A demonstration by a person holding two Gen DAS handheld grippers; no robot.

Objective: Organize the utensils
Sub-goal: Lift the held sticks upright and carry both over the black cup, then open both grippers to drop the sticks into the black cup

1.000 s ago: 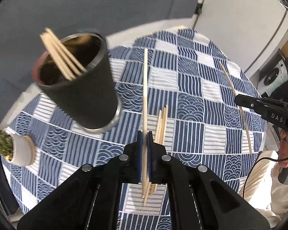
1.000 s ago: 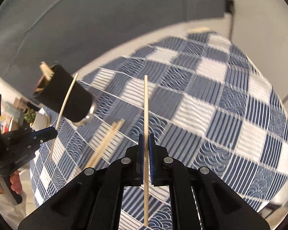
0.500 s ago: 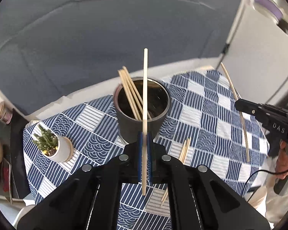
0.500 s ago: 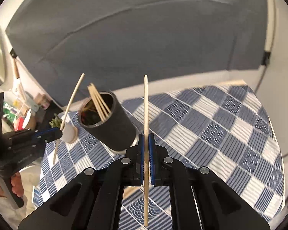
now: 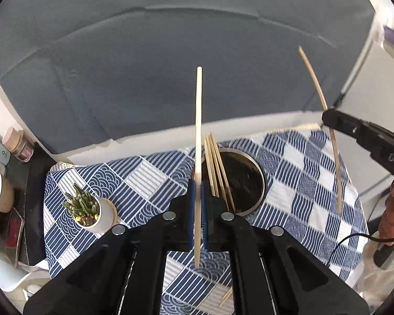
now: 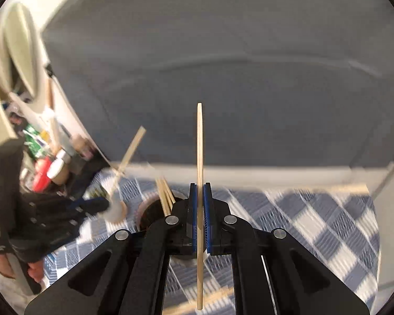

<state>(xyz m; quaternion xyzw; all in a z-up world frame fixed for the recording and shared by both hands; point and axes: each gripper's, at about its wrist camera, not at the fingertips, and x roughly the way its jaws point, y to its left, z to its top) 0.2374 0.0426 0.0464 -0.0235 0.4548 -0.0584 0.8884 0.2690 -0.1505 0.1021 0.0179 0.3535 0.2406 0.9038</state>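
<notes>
Chopsticks are the job, and I'm partway through it. Far left on the table (image 5: pixel 149 173) sits a small cactus pot (image 5: pixel 92 211), nothing to do with me. Next along, my left gripper (image 5: pixel 197 210) is clamped tight on one chopstick (image 5: pixel 198 131), held upright just left of the cup (image 5: pixel 243 181). In the cup, a few sticks (image 5: pixel 214 165) already lean against the near rim, so that part is done. Further right, my right gripper (image 5: pixel 328 116) pinches a second chopstick (image 5: pixel 325 120), tilted, above the cloth beside the cup; its own camera shows the stick (image 6: pixel 200 183) gripped between blue pads (image 6: pixel 193 218). Low down, at least one loose stick (image 5: pixel 227 295) lies on the cloth. By my reckoning, two sticks to drop in, then those stragglers.
</notes>
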